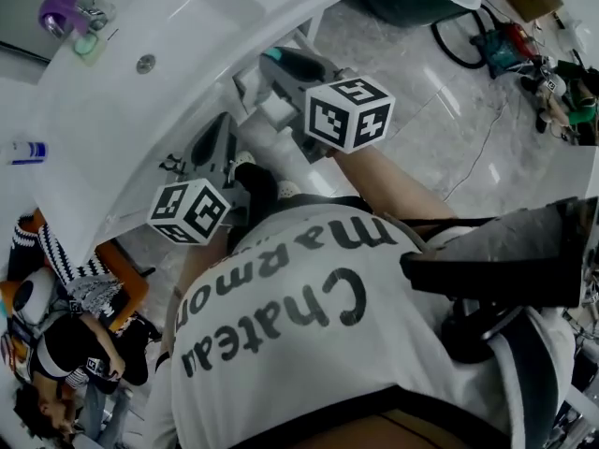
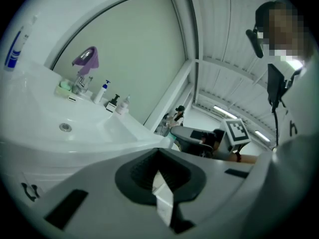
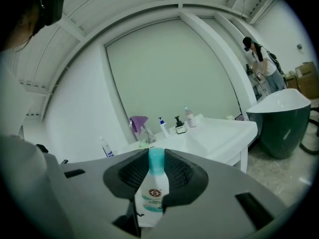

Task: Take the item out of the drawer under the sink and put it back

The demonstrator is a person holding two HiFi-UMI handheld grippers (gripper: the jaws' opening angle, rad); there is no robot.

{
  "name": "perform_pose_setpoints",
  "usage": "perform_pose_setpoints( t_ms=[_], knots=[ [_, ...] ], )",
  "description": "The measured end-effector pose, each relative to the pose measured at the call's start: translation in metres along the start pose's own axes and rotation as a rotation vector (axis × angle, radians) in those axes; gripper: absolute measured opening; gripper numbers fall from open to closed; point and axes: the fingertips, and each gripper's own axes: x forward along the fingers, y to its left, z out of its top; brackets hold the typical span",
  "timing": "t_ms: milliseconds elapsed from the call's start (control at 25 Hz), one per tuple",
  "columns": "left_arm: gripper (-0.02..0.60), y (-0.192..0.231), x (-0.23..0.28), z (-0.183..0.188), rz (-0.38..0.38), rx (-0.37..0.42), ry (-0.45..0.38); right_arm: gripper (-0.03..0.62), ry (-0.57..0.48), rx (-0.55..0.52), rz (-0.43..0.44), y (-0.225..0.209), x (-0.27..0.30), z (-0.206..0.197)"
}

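My right gripper (image 3: 152, 176) is shut on a small white bottle (image 3: 151, 195) with a teal cap, which stands upright between the dark pads. My left gripper (image 2: 159, 176) is shut on a small white folded piece (image 2: 163, 197). In the head view both grippers are raised in front of the white sink (image 1: 103, 129), the left gripper (image 1: 208, 143) beside the right gripper (image 1: 285, 64), each with its marker cube. The right gripper (image 2: 199, 136) also shows in the left gripper view. No drawer is in view.
A faucet with a purple cover (image 3: 138, 121) and several pump bottles (image 3: 180, 123) stand along the sink's back. A blue and white tube (image 1: 28, 151) lies at the rim. A dark green tub (image 3: 281, 128) stands right. Cables and tools (image 1: 505, 45) lie on the floor. People (image 1: 65, 344) stand nearby.
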Motion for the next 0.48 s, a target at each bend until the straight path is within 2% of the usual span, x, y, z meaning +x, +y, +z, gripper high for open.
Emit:
perform_pose_setpoints(
  t_ms=[240,480],
  knots=[
    [0.009,0.010,-0.035,0.019,0.034,-0.006,-0.079,0.100,-0.015,-0.027,0.103,0.048,0.006,0.013],
    [0.009,0.027,-0.103,0.032,0.112,-0.030,-0.132,0.100,-0.033,-0.101,0.264,0.139,0.016,0.021]
  ],
)
